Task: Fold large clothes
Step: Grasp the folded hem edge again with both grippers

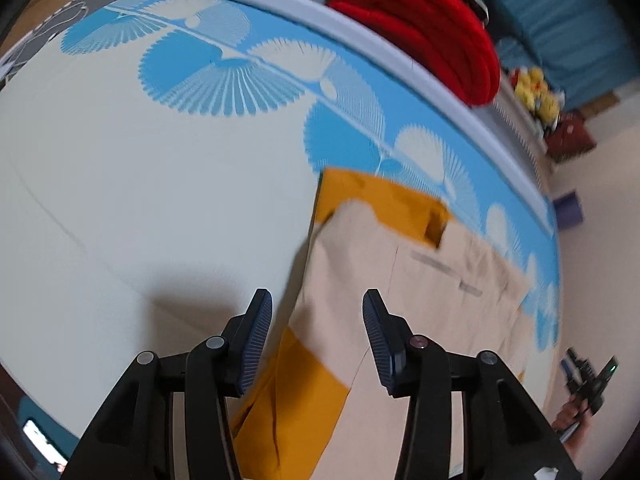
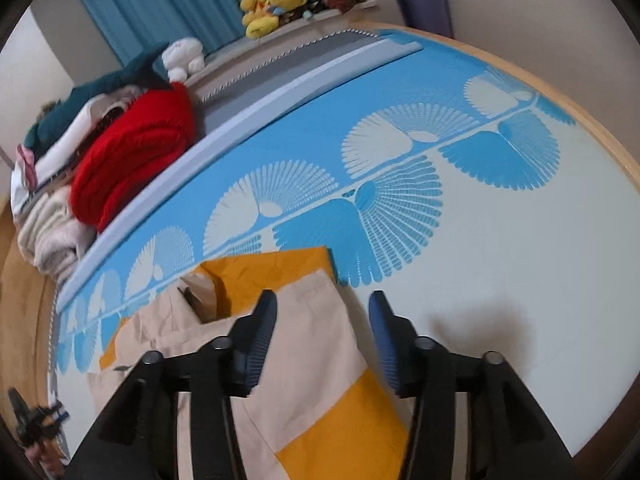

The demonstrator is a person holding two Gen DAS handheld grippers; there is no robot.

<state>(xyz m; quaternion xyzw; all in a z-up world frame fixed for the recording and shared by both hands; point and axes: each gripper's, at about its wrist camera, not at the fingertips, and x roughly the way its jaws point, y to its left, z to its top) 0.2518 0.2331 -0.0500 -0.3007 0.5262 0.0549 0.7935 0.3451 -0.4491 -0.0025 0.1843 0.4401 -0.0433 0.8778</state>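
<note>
A beige and mustard-yellow garment [image 1: 404, 280] lies partly folded on a pale bed cover with blue fan patterns [image 1: 160, 168]. My left gripper [image 1: 316, 300] is open and empty, held above the garment's left edge. In the right wrist view the same garment [image 2: 304, 344] lies under my right gripper [image 2: 322, 304], which is open and empty above its right edge. The right gripper also shows small in the left wrist view [image 1: 588, 380], and the left gripper shows small in the right wrist view [image 2: 32, 424].
A pile of folded clothes with a red knit [image 2: 136, 152] on top sits at the bed's far side, also in the left wrist view [image 1: 420, 28]. Yellow plush toys [image 2: 272, 4], a white plush [image 2: 182, 56], blue curtains [image 2: 152, 4] and a purple bin [image 2: 424, 4] stand beyond.
</note>
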